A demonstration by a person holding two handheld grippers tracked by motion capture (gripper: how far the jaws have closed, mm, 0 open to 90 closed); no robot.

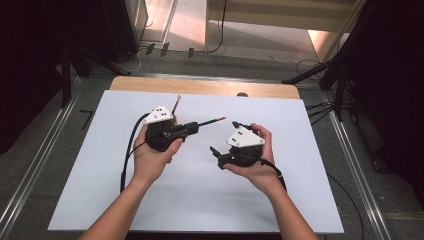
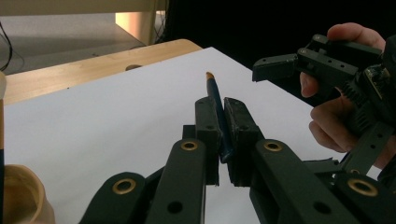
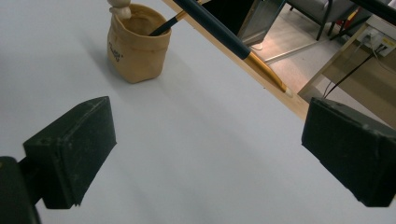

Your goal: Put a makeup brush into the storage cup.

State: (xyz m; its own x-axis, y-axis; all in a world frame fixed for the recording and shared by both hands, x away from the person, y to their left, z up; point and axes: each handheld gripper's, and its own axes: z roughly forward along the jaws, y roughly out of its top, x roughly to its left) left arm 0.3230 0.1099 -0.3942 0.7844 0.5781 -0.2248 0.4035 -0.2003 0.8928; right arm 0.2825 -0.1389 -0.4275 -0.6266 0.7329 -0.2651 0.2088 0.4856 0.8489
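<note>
From above we look forward and down across the white sheet (image 1: 200,200), while our two gripper cameras skim it closely, both sharing the dark pencil (image 2: 217,112).

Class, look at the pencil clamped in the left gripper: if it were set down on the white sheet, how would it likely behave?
The pencil looks thin, straight and stiff, so probably light. Its slim shaft might roll on the smooth white sheet. The left gripper pinches one end; it may pivot.

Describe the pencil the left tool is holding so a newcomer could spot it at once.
Start at the white sheet covering the table, then find the left tool, above the sheet's middle. The pencil is clamped between its pads, a dark blue shaft with an orange-tan end pointing toward the open right tool. A similar pencil stands in the tan pouch; this one is held in the air.
</note>
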